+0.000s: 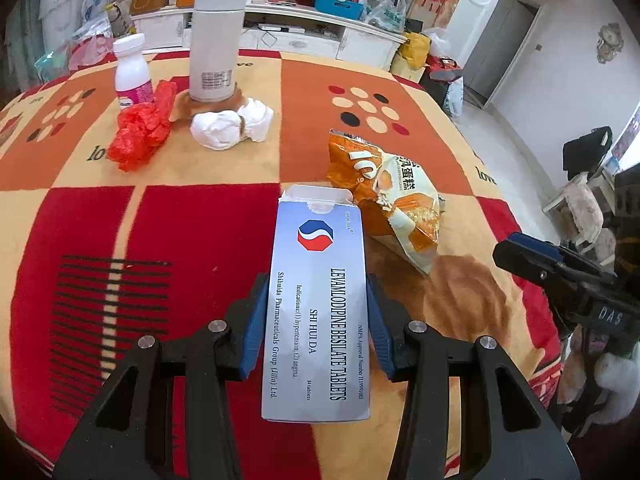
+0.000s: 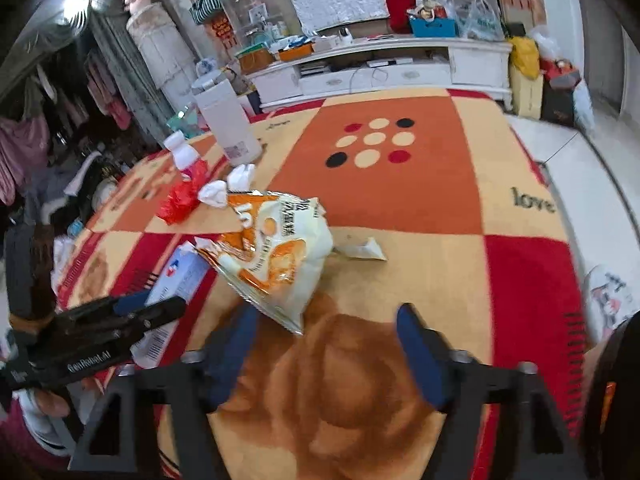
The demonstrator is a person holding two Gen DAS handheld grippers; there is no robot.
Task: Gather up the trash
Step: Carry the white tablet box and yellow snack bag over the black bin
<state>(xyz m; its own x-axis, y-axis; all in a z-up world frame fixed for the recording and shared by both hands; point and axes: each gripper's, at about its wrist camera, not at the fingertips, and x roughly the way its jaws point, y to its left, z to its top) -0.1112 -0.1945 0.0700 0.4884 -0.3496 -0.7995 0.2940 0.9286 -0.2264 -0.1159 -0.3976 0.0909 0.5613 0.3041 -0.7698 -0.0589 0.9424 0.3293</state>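
Left gripper [image 1: 316, 304]: clamped on a blue-and-white tablet box [image 1: 318, 312], its blue pads pressed to the two long sides; the carton's open flap end points away from the camera, label side up, reading "Levamlodipine Besylate Tablets".
Right gripper [image 2: 326, 332]: fingers spread wide with nothing between them, poised above the blanket just short of the snack bag's near corner.
Snack bag [image 2: 280, 252]: torn orange-and-cream cake wrapper, crumpled, lying near the middle of the blanket, just beside the tablet box's far end.
Torn scrap [image 2: 366, 250]: small cream strip lying just right of the bag, seen from the right wrist.
Tissue wads [image 1: 230, 124]: two crumpled white lumps side by side, near the base of a white thermos [image 1: 216, 44].
Red plastic bag [image 1: 142, 128]: scrunched, left of the tissues, touching a white-and-pink bottle [image 1: 130, 72].
Surface: a red, orange and cream checked blanket [image 1: 180, 208] printed with dots and "love".
Background: white TV cabinet [image 2: 380, 68] crowded with boxes and bags.
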